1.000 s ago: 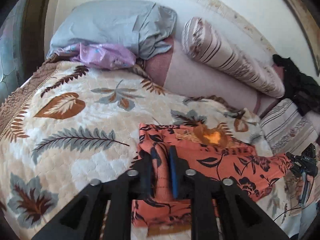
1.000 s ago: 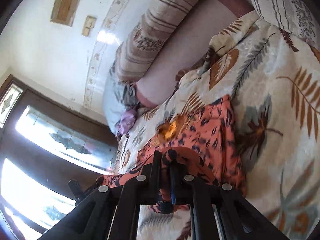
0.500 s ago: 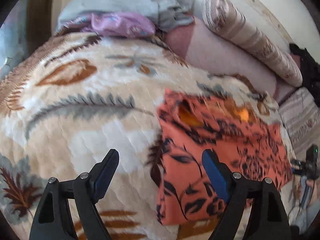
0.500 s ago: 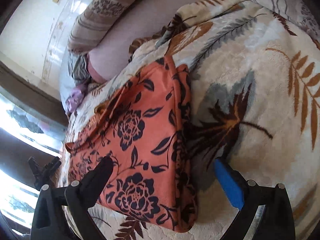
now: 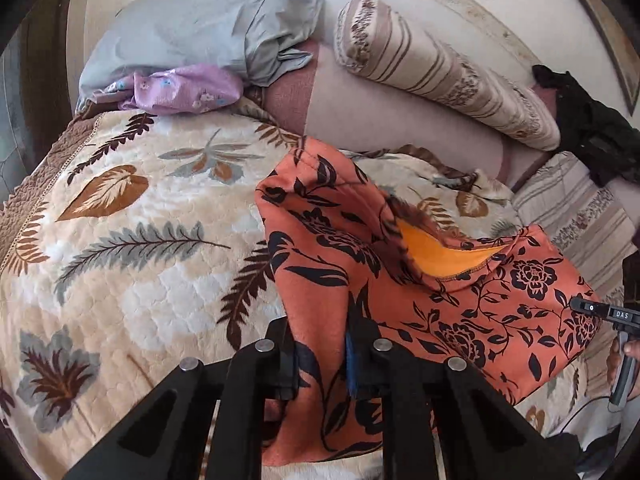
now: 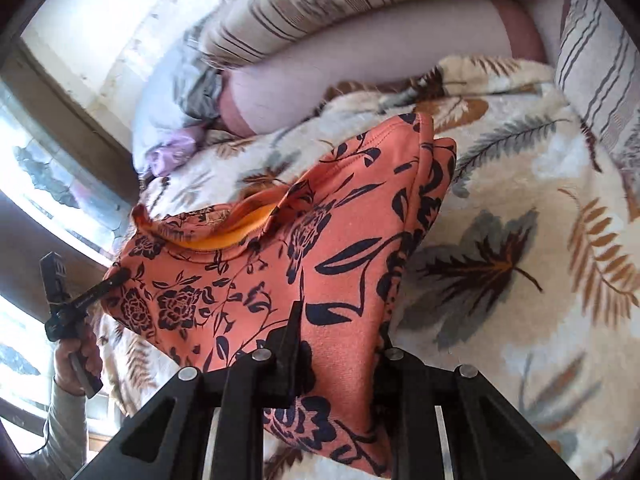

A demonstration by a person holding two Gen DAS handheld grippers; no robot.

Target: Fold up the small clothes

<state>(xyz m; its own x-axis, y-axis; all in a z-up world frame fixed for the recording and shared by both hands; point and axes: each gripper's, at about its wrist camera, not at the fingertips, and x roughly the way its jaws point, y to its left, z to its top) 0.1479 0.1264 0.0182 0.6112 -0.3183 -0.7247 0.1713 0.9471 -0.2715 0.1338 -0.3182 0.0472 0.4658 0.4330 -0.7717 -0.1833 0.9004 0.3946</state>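
Both my left gripper (image 5: 322, 350) and right gripper (image 6: 340, 354) have just closed on the orange floral garment (image 5: 400, 280), lifting its near edge off the leaf-print blanket (image 5: 120, 240). One fold looks done; I judge at least another remains.

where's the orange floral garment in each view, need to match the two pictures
Left wrist view: the orange floral garment fills the centre and right, its near edge pinched in the left gripper at the bottom.
Right wrist view: it spreads from centre to lower left, gripped by the right gripper at the bottom.
Shared landmark: the striped bolster lies beyond the garment in both.
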